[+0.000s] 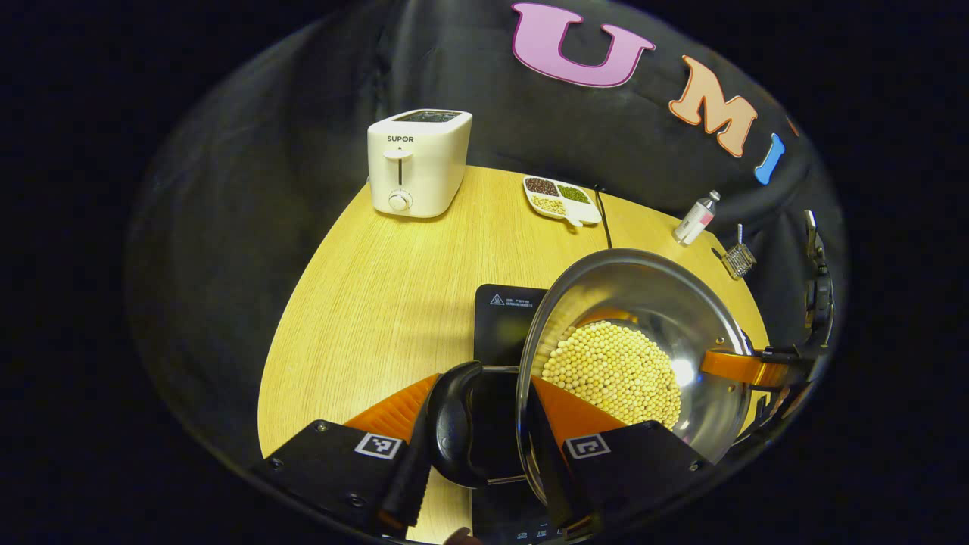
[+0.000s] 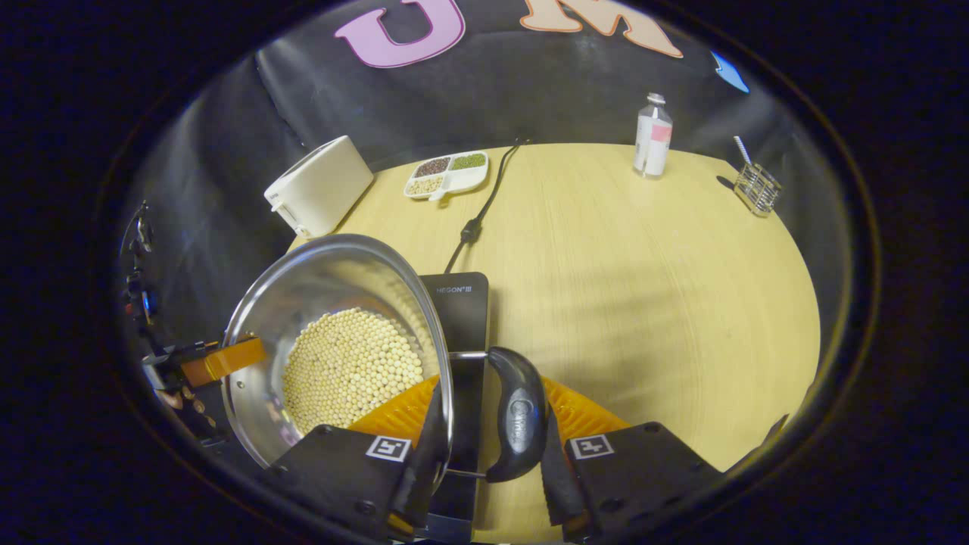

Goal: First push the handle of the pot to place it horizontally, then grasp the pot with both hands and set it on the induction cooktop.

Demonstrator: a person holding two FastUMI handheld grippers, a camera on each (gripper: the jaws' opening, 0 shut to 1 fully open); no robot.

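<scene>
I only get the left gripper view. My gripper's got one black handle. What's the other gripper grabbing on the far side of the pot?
Observer: The right gripper straddles a second black handle, one finger inside the pot rim, one outside the handle.
Operator: Is the cooker under that side too?
Observer: Yes, the cooktop shows beneath that handle.
Operator: Where does the black wire go?
Observer: The cable runs from the cooktop's back edge to the far edge of the table.

Dim booth, warm overhead light; pot (image 1: 685, 371) glare; fisheye-warped edges.
</scene>
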